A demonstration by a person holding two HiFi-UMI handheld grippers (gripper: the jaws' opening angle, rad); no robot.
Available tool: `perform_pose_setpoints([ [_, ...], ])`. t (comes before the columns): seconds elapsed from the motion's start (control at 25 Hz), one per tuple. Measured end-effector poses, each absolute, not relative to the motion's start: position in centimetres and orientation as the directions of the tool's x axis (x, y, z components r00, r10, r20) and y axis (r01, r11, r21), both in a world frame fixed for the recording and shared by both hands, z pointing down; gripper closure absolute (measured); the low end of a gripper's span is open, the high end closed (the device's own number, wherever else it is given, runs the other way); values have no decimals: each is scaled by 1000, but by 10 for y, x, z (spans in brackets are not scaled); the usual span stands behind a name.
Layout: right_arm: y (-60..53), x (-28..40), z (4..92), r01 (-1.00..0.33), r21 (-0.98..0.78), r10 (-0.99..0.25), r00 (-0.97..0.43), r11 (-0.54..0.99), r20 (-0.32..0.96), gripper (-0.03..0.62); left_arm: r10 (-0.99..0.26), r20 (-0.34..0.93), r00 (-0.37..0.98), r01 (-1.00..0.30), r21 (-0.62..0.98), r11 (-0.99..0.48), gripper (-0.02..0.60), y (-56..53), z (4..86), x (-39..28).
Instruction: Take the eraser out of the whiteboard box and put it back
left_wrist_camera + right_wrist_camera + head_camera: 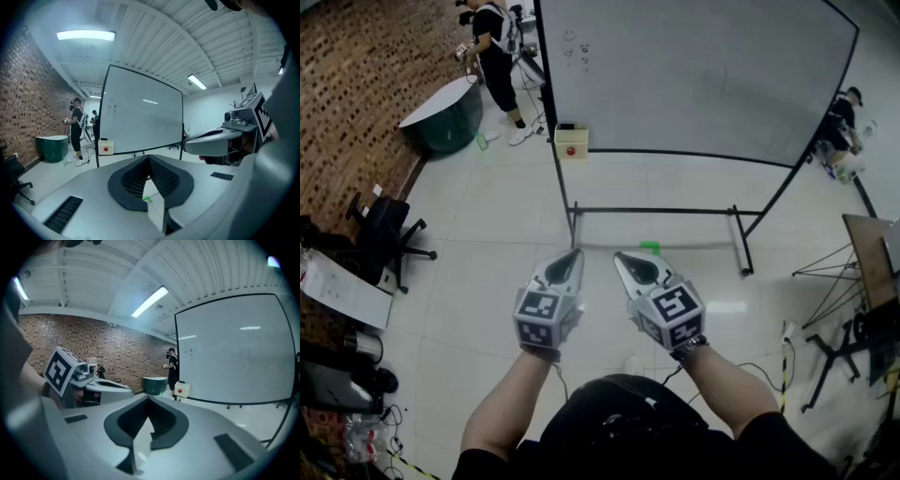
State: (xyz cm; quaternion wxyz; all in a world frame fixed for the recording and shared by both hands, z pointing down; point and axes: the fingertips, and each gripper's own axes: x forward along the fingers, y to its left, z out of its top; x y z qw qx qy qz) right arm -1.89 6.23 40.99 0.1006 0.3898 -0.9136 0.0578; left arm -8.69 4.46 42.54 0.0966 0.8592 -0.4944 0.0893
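A cream whiteboard box [572,142] with a red dot hangs at the lower left corner of the standing whiteboard [694,75]. A small dark thing lies on its top; I cannot tell whether it is the eraser. My left gripper [572,255] and right gripper [622,258] are held side by side over the floor, well short of the board, both shut and empty. In the left gripper view the box [105,147] is ahead to the left of the closed jaws [149,159]. In the right gripper view the box [182,389] lies ahead to the right of the closed jaws [149,401].
The whiteboard's floor frame [656,211] and a green floor mark [649,247] lie just ahead. At left are a brick wall, an office chair [389,230], a green tub [445,117] and a person [497,56]. Another person [842,122] and metal stands [834,272] are at right.
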Motion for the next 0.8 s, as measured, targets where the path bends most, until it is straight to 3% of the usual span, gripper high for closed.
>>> perform_pose_setpoints([
  [0.8,-52,37,417,-637,-52,-613,-758,769,221,569,-885,267,382,-922,46,-385,581,-80,426,-35],
])
